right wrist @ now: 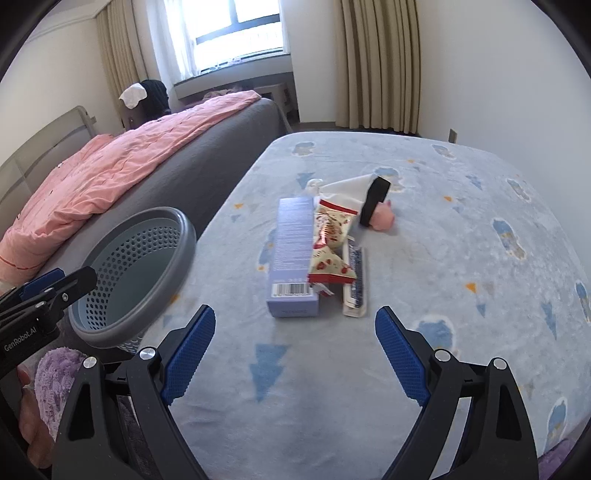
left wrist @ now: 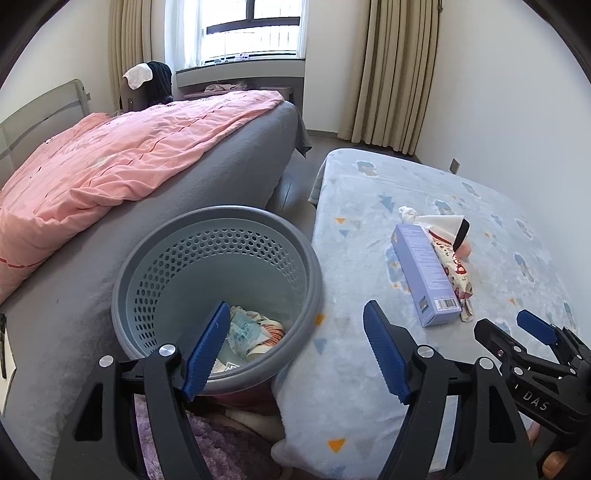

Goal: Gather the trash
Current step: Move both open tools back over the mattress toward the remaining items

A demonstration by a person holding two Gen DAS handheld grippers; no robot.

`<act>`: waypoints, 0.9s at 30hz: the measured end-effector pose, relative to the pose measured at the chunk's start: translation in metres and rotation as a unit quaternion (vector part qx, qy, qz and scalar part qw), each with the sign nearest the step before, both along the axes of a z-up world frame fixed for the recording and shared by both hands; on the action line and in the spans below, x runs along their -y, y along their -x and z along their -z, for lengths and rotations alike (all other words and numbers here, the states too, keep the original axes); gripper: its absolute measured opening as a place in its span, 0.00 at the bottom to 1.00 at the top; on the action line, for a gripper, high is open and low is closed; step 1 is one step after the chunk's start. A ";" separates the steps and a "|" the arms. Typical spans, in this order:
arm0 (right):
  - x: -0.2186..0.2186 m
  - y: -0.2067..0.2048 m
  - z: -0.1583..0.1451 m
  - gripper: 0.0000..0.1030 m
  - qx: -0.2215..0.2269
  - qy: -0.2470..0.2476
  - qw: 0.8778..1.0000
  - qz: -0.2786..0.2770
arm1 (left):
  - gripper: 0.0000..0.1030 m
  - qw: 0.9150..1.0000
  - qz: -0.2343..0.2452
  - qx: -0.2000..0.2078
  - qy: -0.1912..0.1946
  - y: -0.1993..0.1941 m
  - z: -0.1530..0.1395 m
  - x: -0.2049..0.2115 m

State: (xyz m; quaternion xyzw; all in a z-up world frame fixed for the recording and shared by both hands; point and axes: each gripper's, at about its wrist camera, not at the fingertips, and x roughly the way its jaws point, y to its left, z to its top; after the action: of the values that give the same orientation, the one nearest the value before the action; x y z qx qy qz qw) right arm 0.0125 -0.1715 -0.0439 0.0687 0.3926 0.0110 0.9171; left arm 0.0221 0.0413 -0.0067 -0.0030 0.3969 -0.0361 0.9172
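Observation:
A grey perforated waste bin (left wrist: 221, 236) (right wrist: 147, 254) stands between the bed and a table under a light blue patterned blanket (right wrist: 424, 295); crumpled wrappers (left wrist: 251, 332) lie at its bottom. On the blanket rest a lilac carton (right wrist: 293, 254) (left wrist: 424, 273), a red-and-white snack wrapper (right wrist: 332, 243) (left wrist: 456, 269), a dark flat wrapper (right wrist: 356, 280), a white tissue (right wrist: 347, 190) (left wrist: 439, 221) and a pink thing with a black band (right wrist: 380, 214). My left gripper (left wrist: 295, 347) is open over the bin's near rim, empty. My right gripper (right wrist: 295, 354) is open above the blanket, short of the carton, empty.
A grey bed with a pink quilt (left wrist: 122, 158) runs along the left. A purple fluffy cloth (right wrist: 55, 373) lies low beside the bin. Curtains (right wrist: 376, 62) and a window (left wrist: 251, 29) stand at the back, a white wall on the right.

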 end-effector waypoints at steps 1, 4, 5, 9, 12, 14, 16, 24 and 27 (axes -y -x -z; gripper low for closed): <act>0.005 0.000 0.002 0.84 -0.001 0.000 1.000 0.003 | 0.70 1.000 0.002 -0.001 0.000 -0.001 0.001 0.005; 0.021 0.000 0.008 0.85 -0.006 0.001 1.000 0.012 | 0.70 1.000 0.008 -0.004 0.000 -0.005 0.003 0.017; 0.027 -0.001 0.010 0.85 -0.007 0.001 1.000 0.014 | 0.70 1.000 0.010 -0.007 -0.001 -0.006 0.005 0.022; 0.047 -0.008 0.020 0.85 -0.013 -0.006 1.000 0.025 | 0.70 1.000 0.015 -0.015 -0.005 -0.010 0.012 0.035; 0.058 -0.016 0.028 0.85 -0.019 -0.009 0.999 0.032 | 0.70 1.000 0.015 -0.021 -0.011 -0.014 0.018 0.042; 0.065 -0.022 0.033 0.85 -0.024 -0.011 0.999 0.037 | 0.70 1.000 0.014 -0.024 -0.014 -0.016 0.022 0.046; 0.070 -0.029 0.039 0.85 -0.030 -0.017 0.999 0.038 | 0.70 0.999 0.012 -0.027 -0.019 -0.019 0.027 0.050; 0.063 -0.050 0.055 0.85 -0.053 0.001 0.998 0.025 | 0.70 0.999 0.016 -0.044 -0.028 -0.029 0.042 0.057; 0.060 -0.054 0.060 0.85 -0.062 0.008 0.998 0.024 | 0.70 0.998 0.017 -0.046 -0.029 -0.030 0.045 0.058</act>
State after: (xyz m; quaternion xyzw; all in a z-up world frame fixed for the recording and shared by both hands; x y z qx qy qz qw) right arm 0.0665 -0.2314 -0.1042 0.0712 0.4468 -0.0189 0.8916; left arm 0.0522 -0.0169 -0.0517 0.0287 0.4399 -0.0399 0.8967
